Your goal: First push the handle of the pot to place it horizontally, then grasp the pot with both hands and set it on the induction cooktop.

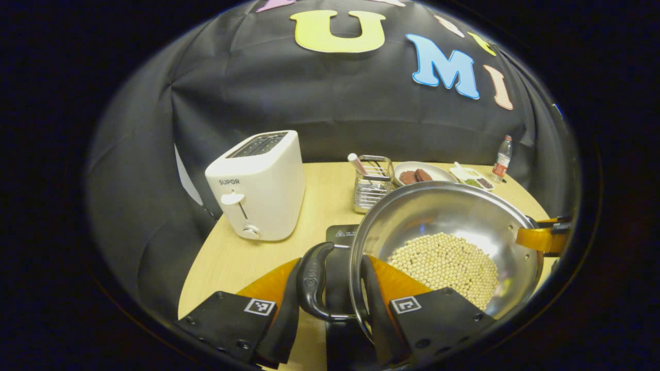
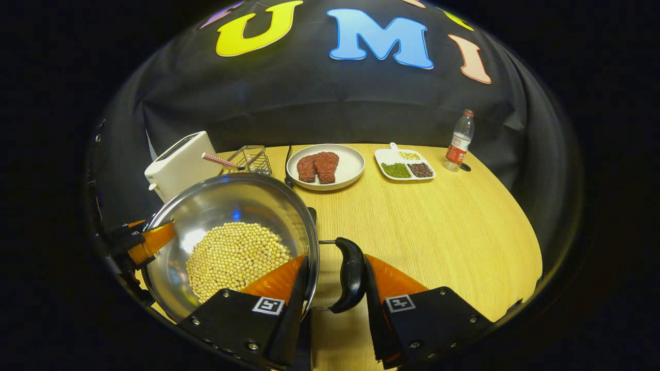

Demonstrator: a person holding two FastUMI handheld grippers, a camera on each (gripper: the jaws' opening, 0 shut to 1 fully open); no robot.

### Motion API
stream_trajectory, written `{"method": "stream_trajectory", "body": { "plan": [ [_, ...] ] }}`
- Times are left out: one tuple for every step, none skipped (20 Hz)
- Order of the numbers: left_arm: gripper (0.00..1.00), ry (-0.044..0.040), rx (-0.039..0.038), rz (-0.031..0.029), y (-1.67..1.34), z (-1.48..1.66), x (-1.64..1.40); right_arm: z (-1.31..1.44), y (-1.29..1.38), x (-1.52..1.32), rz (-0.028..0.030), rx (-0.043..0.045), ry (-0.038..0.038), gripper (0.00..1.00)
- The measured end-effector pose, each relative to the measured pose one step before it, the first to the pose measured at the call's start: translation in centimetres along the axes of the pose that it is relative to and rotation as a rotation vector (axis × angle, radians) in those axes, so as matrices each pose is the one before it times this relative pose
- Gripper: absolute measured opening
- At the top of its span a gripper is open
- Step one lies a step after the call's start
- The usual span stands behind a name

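Your L hand-held gripper (image 1: 330, 309) clamped the pot's (image 1: 454, 216) L handle (image 1: 313, 281) w/ rim. R hand-held gripper (image 2: 335, 304) clamped the R handle (image 2: 350, 275) likewise. Soybeans (image 2: 234, 260) sat inside, over the cooktop (image 1: 341, 234).

I read "SUPOR" on the front of the white toaster (image 1: 256, 188), while the print on the bottle (image 2: 458, 141) label and the cooktop (image 1: 341, 235) sticker stays too small for me.

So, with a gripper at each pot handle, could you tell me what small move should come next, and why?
Probably a short, level carry further over the induction cooktop, then lowering. The left gripper and right gripper each straddle a handle, the pot holds loose beans, and the cooktop peeks out beneath its rim.
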State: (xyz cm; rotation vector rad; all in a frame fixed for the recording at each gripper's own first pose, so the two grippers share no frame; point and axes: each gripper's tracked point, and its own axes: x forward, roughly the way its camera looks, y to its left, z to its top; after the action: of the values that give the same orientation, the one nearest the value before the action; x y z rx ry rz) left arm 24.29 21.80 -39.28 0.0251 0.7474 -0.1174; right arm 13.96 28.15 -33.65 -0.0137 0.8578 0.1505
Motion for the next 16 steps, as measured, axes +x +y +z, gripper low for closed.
{"method": "stream_trajectory", "body": {
  "plan": [
    [0.64,-0.00298,0.00514,0.00412,0.179,0.2,0.016,-0.025,0.056,0.089,0.00127,0.00128,-0.00041,0.57],
    [0.68,-0.00255,0.00086,0.00273,0.188,-0.054,0.183,0.145,0.044,0.148,0.0019,0.00176,-0.00559,0.57],
    [0.64,0.00084,-0.00286,0.00509,0.085,-0.128,-0.082,0.064,0.103,0.132,0.00352,0.00224,-0.00331,0.57],
    [0.65,-0.01085,-0.0061,0.00887,0.062,0.175,-0.131,0.148,0.174,0.087,0.00659,0.00145,-0.00681,0.57],
    [0.7,-0.00878,-0.00205,0.0096,0.091,-0.023,-0.006,0.053,0.166,-0.021,0.01382,0.00419,-0.00515,0.57],
    [0.73,-0.02042,0.00285,0.02953,0.272,0.165,-0.135,0.054,0.495,-0.037,0.03385,0.00753,-0.0152,0.57],
    [0.76,-0.04731,0.01422,0.039,0.527,0.818,-0.372,0.428,0.035,-0.152,0.01815,-0.00267,-0.02723,0.63],
    [0.87,-0.05208,0.01305,0.04151,0.609,1.301,-0.309,0.263,-0.105,-0.447,0.00559,-0.01225,-0.02146,0.69],
    [0.92,-0.04092,-0.00011,0.02871,0.323,1.234,-0.426,0.144,-0.402,-0.379,-0.00119,-0.02742,-0.01661,0.85],
    [0.96,-0.02274,-0.00804,0.02462,0.291,0.981,-0.265,0.501,-0.307,-0.316,0.00668,-0.02075,-0.02378,1.0],
    [0.99,-0.00958,-0.0114,0.02268,0.148,0.782,-0.64,0.48,-0.396,-0.691,0.01211,-0.00916,-0.02969,0.97],
    [0.98,-0.00764,-0.01345,0.01825,-0.087,0.878,-0.732,0.637,-0.659,-0.79,0.0061,-0.00283,-0.03363,0.97],
    [0.98,-0.01892,-0.01285,0.01422,-0.286,0.994,-0.877,0.795,-0.872,-0.931,-0.0011,-0.00329,-0.03724,0.97],
    [0.98,-0.02755,-0.00824,-0.00071,-0.772,1.25,-1.244,0.804,-1.055,-0.914,-0.00474,-0.00527,-0.03372,0.97],
    [0.98,-0.03042,-0.00088,-0.00491,-1.039,1.155,-1.37,0.744,-1.095,-0.972,-0.00338,-0.00658,-0.03047,0.97],
    [0.98,-0.02805,0.0037,-0.00473,-1.153,1.213,-1.219,0.655,-1.195,-0.779,-0.00375,-0.00951,-0.0265,0.97]
  ]
}}
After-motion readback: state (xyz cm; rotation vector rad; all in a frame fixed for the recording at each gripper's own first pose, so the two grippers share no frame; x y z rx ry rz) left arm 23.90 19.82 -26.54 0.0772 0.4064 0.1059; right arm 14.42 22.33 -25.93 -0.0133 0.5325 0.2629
